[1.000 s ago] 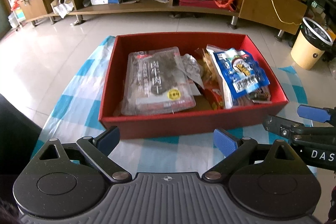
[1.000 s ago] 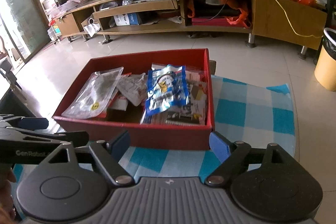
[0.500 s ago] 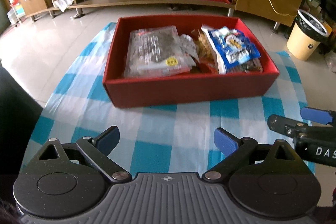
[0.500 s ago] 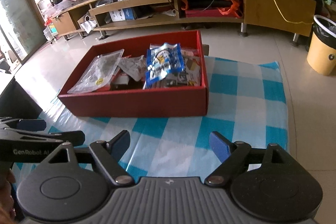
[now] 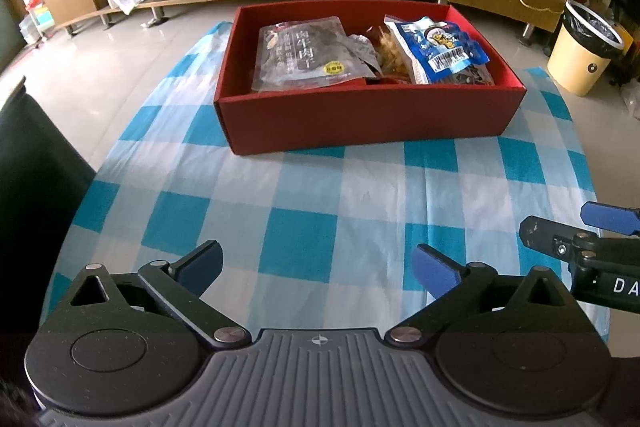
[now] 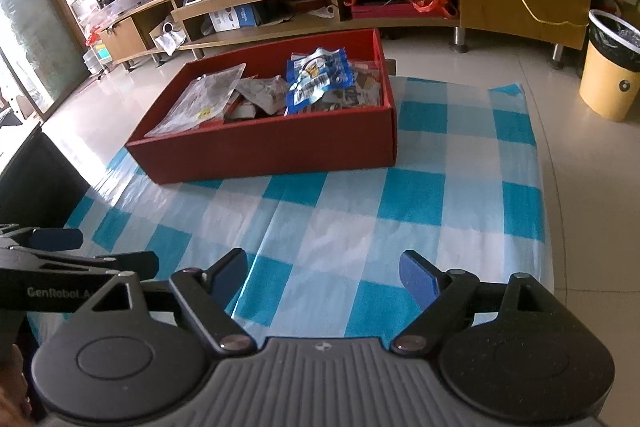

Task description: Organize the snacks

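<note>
Hovering over bare checked cloth [image 5: 320, 211], both empty: left gripper [image 5: 318, 265] jaws just opened further, spread wide, nothing between; right gripper [image 6: 322, 275] moderately apart, holding nothing. Red box [image 5: 372, 119] of snacks [image 5: 436, 49] sits well ahead of both (packets all inside). Looks like the wrap-up step; next move likely only parking the tongs.

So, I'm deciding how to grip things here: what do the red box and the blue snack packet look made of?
The red box looks like matte cardboard, judging by its thin, straight walls and dull surface. The blue snack packet looks like glossy plastic film: it is crinkled, shiny and partly see-through at the bottom.
</note>
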`<state>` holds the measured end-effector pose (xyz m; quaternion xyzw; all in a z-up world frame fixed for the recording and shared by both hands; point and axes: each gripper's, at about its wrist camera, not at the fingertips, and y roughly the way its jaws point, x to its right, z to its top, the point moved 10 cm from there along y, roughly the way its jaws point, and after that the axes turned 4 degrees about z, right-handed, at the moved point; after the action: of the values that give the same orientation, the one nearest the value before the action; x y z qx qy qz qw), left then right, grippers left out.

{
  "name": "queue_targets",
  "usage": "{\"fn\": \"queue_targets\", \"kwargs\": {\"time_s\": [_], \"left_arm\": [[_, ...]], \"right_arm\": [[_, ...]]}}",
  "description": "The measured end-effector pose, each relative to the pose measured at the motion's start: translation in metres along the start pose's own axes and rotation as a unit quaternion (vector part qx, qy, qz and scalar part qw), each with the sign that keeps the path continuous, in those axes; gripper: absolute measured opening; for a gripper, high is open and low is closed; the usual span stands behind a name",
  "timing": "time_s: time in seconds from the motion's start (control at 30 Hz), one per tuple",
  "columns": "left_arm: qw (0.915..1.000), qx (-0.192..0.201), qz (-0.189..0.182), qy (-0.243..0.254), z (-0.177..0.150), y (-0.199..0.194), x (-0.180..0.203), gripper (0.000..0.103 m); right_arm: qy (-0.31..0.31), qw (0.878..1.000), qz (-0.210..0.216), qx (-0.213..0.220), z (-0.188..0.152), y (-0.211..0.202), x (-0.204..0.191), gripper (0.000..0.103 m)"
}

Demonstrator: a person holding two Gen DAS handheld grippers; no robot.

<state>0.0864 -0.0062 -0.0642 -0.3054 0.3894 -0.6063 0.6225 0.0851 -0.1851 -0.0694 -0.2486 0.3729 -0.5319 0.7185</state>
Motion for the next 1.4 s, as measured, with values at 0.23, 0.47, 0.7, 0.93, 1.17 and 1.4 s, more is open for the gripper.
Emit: {"fn": "queue_targets", "kwargs": {"time_s": [0.23,0.47,0.7,0.93,1.17,1.4], "left_arm": [[0.9999,-0.010,0.007,0.003,-0.012,0.003,-0.005,0.103],[0.9998,-0.015,0.009,0.007,-0.017,0.005,-0.007,0.103],[0.9998,-0.012,0.007,0.013,-0.018,0.004,-0.004,0.103],[0.9999,-0.009,0.006,0.009,-0.017,0.004,-0.005,0.103],[0.9999,-0.010,0.007,0.009,-0.017,0.005,-0.005,0.103],[0.9999,-0.007,0.007,0.010,-0.016,0.004,-0.004,0.103]], "right_arm": [[0.000,1.000,0.006,0.001,-0.007,-0.002,-0.004,0.083],[-0.008,1.000,0.010,-0.004,-0.011,-0.001,-0.010,0.083],[-0.009,1.000,0.012,-0.010,-0.013,0.002,-0.011,0.083],[-0.013,1.000,0.012,-0.016,-0.016,0.005,-0.012,0.083],[-0.014,1.000,0.015,-0.018,-0.016,0.006,-0.013,0.083],[-0.019,0.999,0.017,-0.022,-0.018,0.008,-0.016,0.083]]}}
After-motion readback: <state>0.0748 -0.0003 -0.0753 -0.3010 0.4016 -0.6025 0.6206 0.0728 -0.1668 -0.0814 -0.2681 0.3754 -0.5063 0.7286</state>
